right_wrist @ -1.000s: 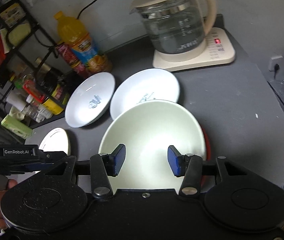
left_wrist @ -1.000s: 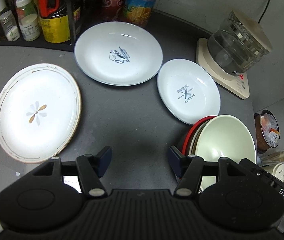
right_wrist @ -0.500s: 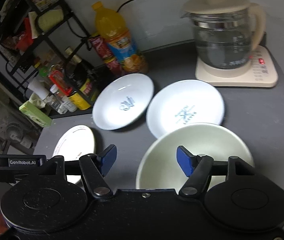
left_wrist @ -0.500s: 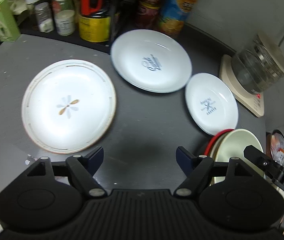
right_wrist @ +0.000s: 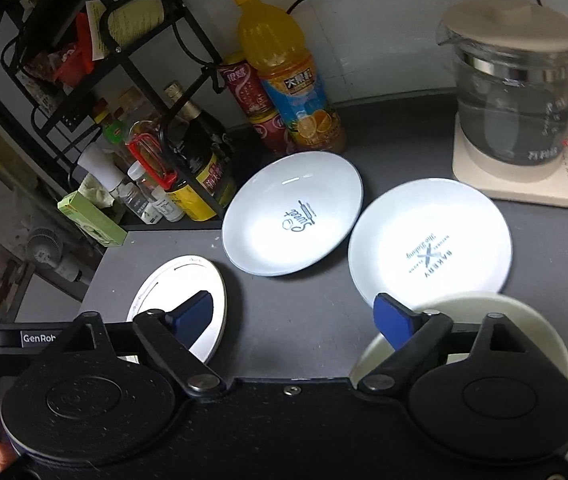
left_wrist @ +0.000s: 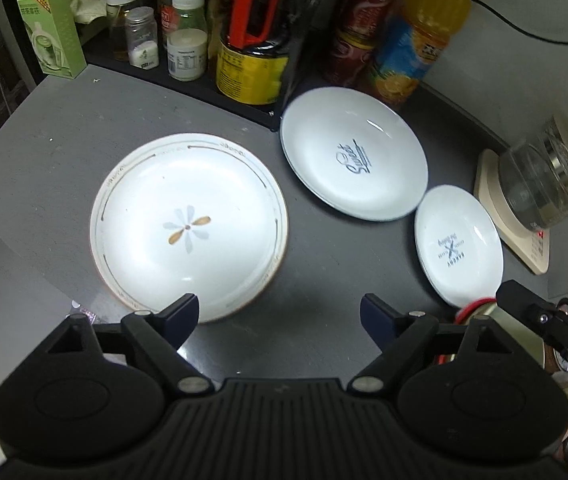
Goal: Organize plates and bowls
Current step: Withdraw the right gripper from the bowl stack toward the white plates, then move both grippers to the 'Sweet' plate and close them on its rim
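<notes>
Three white plates lie on the dark grey counter (left_wrist: 323, 292). A flower-pattern plate (left_wrist: 188, 224) is at the left, also in the right wrist view (right_wrist: 164, 288). A "Sweet" plate (left_wrist: 353, 160) (right_wrist: 291, 212) is at the back. A smaller "Bakery" plate (left_wrist: 457, 244) (right_wrist: 429, 240) is at the right. A pale green bowl (right_wrist: 523, 320) sits in a stack with a red rim (left_wrist: 475, 306). My left gripper (left_wrist: 280, 312) is open and empty, above the flower plate's near edge. My right gripper (right_wrist: 295, 312) is open and empty, over the counter left of the bowl.
A black rack with jars, sauce bottles and a green box (left_wrist: 52, 32) stands at the back left. An orange juice bottle (right_wrist: 287, 76) and red cans stand behind the plates. A glass kettle (right_wrist: 515, 96) on its cream base is at the back right.
Both grippers have opened wider and pulled back and left. The flower plate now sits nearer the middle of the left view; the bowl has slid to the right edge of both views.
</notes>
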